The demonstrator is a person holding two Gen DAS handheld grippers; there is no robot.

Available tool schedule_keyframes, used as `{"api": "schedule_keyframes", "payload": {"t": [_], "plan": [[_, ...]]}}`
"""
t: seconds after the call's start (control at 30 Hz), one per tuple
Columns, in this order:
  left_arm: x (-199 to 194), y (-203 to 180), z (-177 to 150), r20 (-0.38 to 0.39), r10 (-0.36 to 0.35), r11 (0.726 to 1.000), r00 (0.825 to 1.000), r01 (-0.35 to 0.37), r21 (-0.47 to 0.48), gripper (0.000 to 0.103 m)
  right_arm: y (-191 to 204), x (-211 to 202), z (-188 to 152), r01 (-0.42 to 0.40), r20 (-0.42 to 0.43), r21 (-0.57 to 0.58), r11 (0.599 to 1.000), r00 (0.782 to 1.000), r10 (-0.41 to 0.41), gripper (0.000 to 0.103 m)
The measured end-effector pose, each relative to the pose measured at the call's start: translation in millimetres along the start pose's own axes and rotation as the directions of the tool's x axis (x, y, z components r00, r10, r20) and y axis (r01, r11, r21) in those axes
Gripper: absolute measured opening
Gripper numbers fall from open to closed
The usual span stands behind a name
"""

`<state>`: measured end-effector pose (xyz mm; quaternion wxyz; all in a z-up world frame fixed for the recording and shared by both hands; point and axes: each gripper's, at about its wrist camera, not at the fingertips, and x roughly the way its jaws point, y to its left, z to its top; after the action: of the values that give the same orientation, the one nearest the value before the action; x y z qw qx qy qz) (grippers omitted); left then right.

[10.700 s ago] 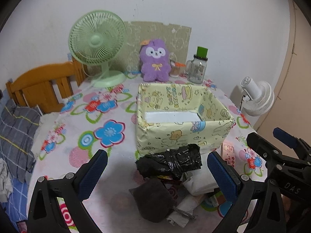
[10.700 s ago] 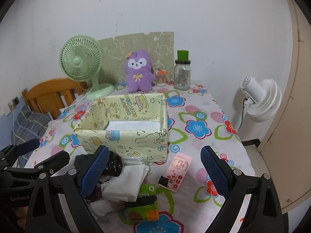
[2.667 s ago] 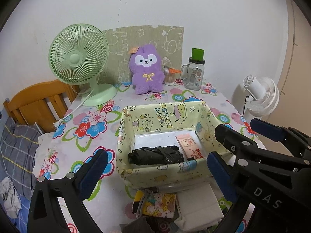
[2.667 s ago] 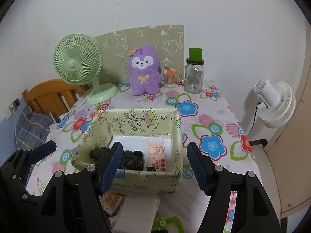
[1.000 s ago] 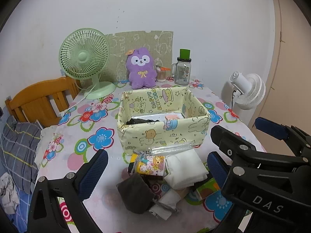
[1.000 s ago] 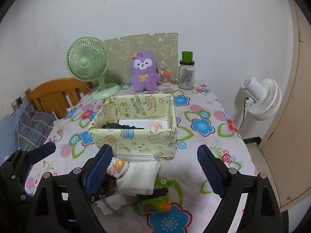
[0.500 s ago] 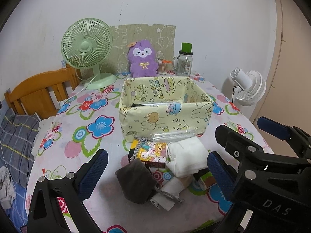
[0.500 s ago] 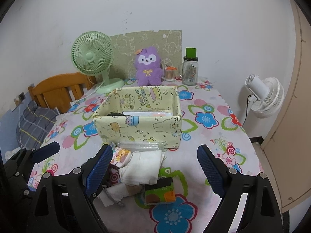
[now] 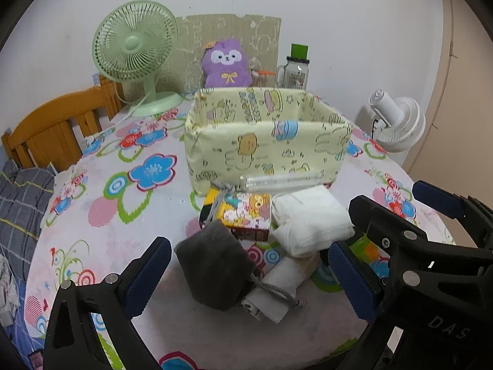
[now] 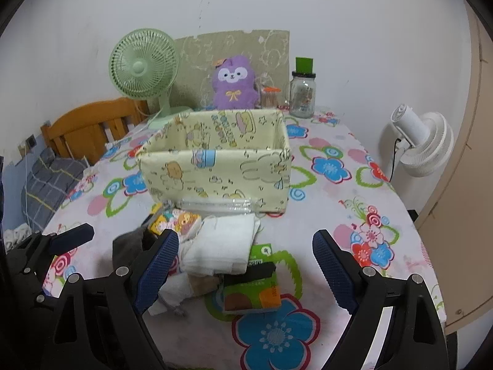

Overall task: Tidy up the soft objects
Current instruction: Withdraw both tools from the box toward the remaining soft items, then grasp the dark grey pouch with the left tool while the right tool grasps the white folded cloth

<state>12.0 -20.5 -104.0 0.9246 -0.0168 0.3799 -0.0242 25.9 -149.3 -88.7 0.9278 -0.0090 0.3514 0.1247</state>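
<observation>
On left wrist view: left gripper (image 9: 246,273) jaws wide, empty, dark grey pouch (image 9: 215,265) between them on worktop (image 9: 123,222). You lower straight, close on pouch middle, avoid drawstring.

On right wrist view: right gripper (image 10: 245,262) jaws wide, empty, above white folded cloth (image 10: 220,246) before yellow box (image 10: 215,169). You grip cloth through all layers, leave green packet (image 10: 252,289) alone.

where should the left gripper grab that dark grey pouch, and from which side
Probably across the dark grey pouch's bulging middle, coming from above on its near side: the left gripper stands open around it, and its drawstring end is tucked against the white cloths.
</observation>
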Motion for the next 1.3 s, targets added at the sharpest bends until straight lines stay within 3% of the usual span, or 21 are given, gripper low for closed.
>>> {"api": "schedule_keyframes", "payload": {"t": [0.4,0.97,1.3], "plan": [[24,15,-11,-0.056,0.024,1.000,0.998,-0.025,-0.018,0.103,5,24,-13,-0.010,-0.051,0.006,1.000,0.999,0.011,0.091],[52,33,-8,-0.108,0.041,0.998,0.993,-0.046,-0.042,0.102,11,68,-7,-0.038,-0.133,0.018,0.999,0.990,0.040,0.091],[67,39,-10,-0.149,0.020,0.998,0.989,-0.029,-0.061,0.095,19,87,-5,-0.043,-0.170,0.000,0.999,0.985,0.042,0.091]]}}
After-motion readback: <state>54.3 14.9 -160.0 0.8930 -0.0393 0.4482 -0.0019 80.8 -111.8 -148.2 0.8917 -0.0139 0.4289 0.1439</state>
